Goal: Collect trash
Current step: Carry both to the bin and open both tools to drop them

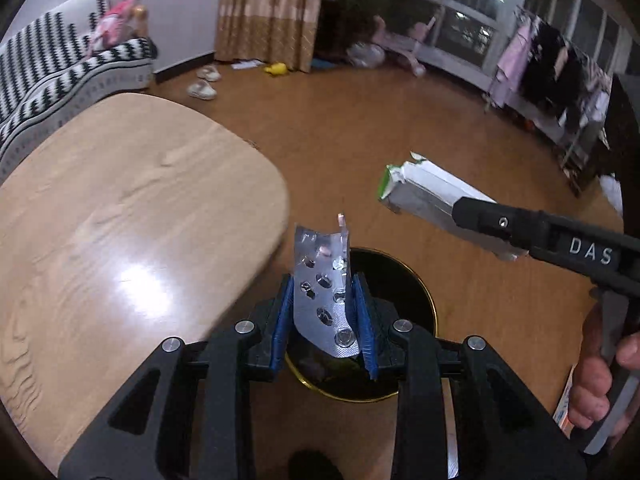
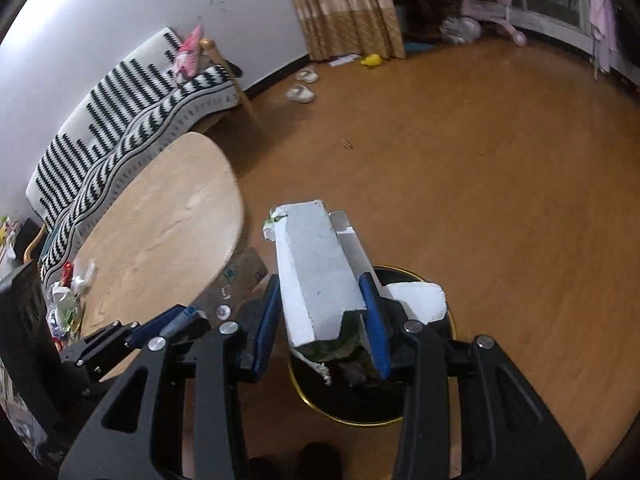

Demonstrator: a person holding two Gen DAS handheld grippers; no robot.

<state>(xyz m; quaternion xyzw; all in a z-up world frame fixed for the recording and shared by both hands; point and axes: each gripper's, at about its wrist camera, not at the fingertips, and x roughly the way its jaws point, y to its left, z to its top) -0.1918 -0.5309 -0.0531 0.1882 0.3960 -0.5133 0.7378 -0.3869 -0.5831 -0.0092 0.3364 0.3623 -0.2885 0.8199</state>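
My left gripper (image 1: 324,312) clamps an empty blister pack (image 1: 322,300) above the black bin (image 1: 416,292); my right gripper (image 2: 324,320) grips a torn carton (image 2: 320,272) over the bin too. I should centre both above its mouth before releasing.

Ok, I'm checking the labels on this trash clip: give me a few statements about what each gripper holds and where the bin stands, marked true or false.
1. The left gripper is shut on a silver foil blister pack. True.
2. The right gripper is empty. False: it is shut on a torn white cardboard carton.
3. The round black bin with a gold rim stands on the wooden floor below both grippers. True.
4. The bin stands on the light wooden table. False: it stands on the floor beside the table.
5. The blister pack lies inside the bin. False: it is in the left gripper above the bin.
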